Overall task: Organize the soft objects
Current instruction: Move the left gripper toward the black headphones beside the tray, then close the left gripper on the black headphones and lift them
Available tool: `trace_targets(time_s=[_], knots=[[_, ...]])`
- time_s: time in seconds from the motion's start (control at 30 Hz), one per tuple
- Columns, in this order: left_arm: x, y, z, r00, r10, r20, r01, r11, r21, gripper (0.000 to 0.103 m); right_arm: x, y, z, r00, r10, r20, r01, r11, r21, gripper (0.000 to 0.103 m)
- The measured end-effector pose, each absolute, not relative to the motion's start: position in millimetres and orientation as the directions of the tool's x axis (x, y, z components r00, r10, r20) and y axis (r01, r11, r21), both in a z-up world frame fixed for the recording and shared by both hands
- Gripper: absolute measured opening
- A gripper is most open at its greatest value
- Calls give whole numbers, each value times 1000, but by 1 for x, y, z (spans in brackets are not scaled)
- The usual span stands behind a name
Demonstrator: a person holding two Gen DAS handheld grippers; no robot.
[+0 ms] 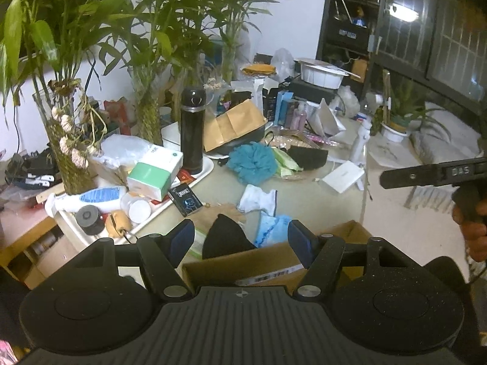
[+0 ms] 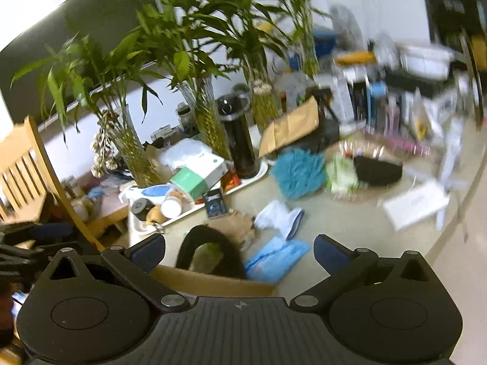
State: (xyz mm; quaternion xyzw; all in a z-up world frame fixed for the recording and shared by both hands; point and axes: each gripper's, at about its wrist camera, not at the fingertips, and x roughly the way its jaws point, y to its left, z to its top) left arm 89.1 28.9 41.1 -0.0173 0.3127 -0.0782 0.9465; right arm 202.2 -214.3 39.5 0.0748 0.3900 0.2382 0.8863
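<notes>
My left gripper [image 1: 242,237] is open above the near edge of a cardboard box [image 1: 243,269]. A black soft piece [image 1: 225,238] and a light-blue cloth [image 1: 271,231] lie beyond its fingers, untouched. A white sock [image 1: 258,199], a blue bath pouf [image 1: 251,161], a green cloth [image 1: 284,161] and a black pouch [image 1: 307,156] lie farther back on the table. My right gripper [image 2: 240,252] is open too, over the same box [image 2: 213,279], with the black piece [image 2: 210,249], blue cloth [image 2: 277,258], sock [image 2: 280,216] and pouf [image 2: 296,173] ahead. A hand [image 1: 474,231] holds it at the right.
A white tray [image 1: 194,182] at the left holds bottles, a tissue box [image 1: 155,173] and a black flask [image 1: 192,130]. Bamboo in glass vases [image 1: 67,140] stands behind it. A brown paper bag [image 1: 231,124], a flat white box [image 1: 344,176] and a wooden chair [image 2: 27,167] are nearby.
</notes>
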Motion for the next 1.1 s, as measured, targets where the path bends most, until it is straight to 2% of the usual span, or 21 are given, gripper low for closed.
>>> trace_targets(time_s=[0.23, 0.4, 0.53, 1.1], knots=[[110, 37, 37, 785, -153, -600, 168, 985, -32, 67, 199, -227, 34, 600, 449, -663, -345, 892, 292, 103], [126, 49, 32, 778, -150, -610, 171, 985, -24, 67, 205, -244, 20, 566, 481, -670, -295, 877, 380, 103], [139, 61, 24, 767, -159, -622, 174, 984, -37, 67, 208, -251, 9, 561, 470, -682, -277, 882, 381, 103], [210, 91, -16, 623, -282, -730, 141, 958, -250, 67, 233, -247, -15, 527, 450, -721, -275, 893, 356, 103]])
